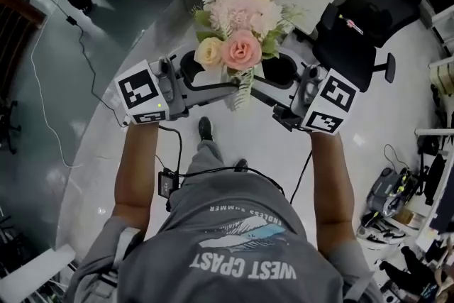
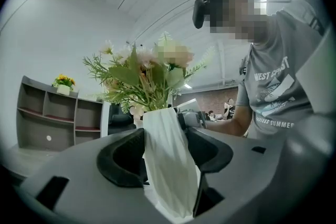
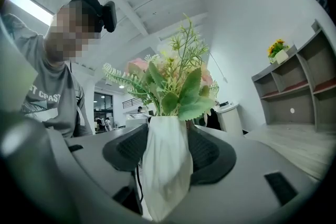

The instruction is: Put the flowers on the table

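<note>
Glossy pale floor [image 1: 273,145]; left gripper [image 2: 165,152] and right gripper [image 3: 168,152], fingers [image 2: 119,161] clamped on crinkled white-wrapped bouquet [image 1: 237,28]

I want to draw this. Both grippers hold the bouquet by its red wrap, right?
Not quite. The wrap is white, not red, as the right gripper view shows. Both the left gripper and the right gripper do hold the bouquet by it.
</note>
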Tool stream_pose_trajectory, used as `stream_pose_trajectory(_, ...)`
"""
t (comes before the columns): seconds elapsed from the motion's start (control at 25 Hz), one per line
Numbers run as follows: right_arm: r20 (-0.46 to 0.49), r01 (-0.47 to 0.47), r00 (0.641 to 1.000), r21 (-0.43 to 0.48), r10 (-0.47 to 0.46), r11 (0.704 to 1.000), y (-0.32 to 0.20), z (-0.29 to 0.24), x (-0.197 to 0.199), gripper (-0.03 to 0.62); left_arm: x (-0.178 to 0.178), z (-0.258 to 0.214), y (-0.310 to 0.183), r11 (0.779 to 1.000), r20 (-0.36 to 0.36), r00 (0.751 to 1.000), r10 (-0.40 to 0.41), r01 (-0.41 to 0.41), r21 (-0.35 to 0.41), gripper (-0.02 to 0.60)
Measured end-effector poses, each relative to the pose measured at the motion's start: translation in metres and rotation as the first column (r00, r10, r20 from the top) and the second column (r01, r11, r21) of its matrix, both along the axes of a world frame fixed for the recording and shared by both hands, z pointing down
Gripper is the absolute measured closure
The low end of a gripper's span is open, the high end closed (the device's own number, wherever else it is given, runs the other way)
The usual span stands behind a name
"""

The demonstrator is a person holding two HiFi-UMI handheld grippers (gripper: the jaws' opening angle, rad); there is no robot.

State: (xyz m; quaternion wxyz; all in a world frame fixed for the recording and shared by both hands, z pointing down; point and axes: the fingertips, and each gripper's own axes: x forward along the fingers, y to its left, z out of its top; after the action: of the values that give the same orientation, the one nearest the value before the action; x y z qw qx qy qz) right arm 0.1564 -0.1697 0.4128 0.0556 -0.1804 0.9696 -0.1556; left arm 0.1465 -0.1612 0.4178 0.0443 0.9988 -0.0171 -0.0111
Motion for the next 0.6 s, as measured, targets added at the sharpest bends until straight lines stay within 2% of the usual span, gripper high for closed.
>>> stream_pose_trajectory(0.2,-0.003,-0.090,0.996,-0.005,0.090,0.996,-0.048,-0.015,-0.016,0.338,-0.017,-0.016,-0.049,0.996,-0.007,0.996,0.093,-0.093,0.007,0.308)
stream_pose_trajectory(0.6,-0.002,-0.163,0.987,0.009,0.163,0.987,-0.053,-0.012,-0.019,0.336,-0.021,-0.012,-0.055,0.985,0.008,0.986,0.168,-0.169,0.026,0.308)
